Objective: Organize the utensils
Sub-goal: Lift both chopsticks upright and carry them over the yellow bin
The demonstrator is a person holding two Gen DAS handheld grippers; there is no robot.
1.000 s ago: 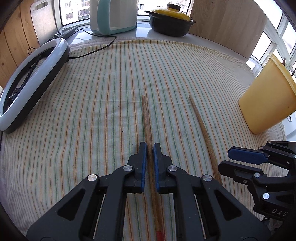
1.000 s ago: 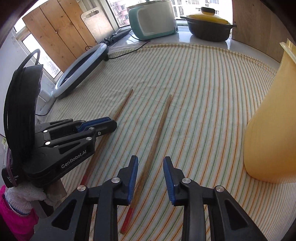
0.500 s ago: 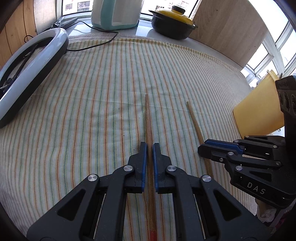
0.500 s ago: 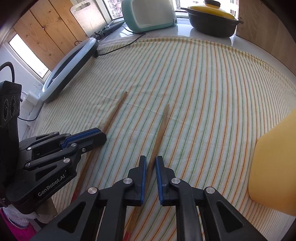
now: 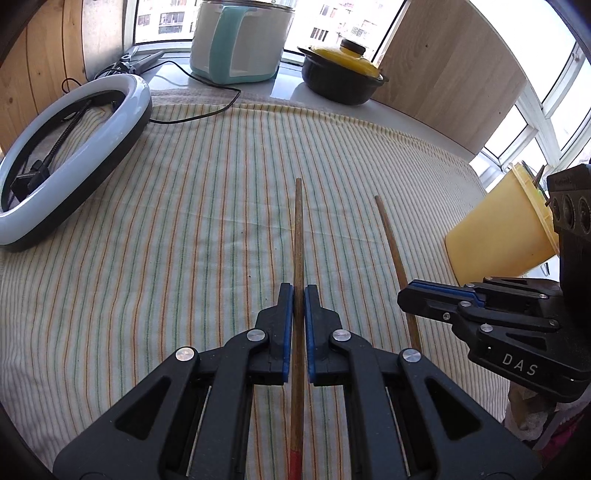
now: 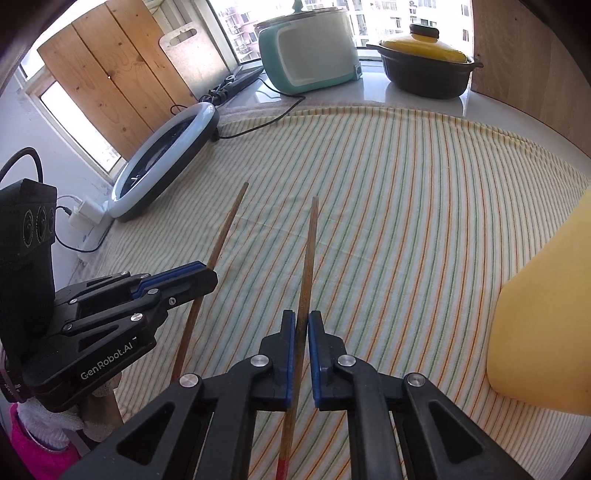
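Left gripper (image 5: 299, 291) and right gripper (image 6: 301, 317) each clamp one chopstick (both picked); yellow holder (image 5: 498, 236) at 3 o'clock awaits them.

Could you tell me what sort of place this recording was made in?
Probably a home kitchen corner by a window: a rice cooker and a lidded clay pot stand on the counter, and a striped cloth covers the work surface.

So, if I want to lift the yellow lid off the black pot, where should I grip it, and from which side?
Grip the dark knob at the top of the yellow lid, coming down from above. The lid is a smooth shallow dome, so jaws would probably slip elsewhere.
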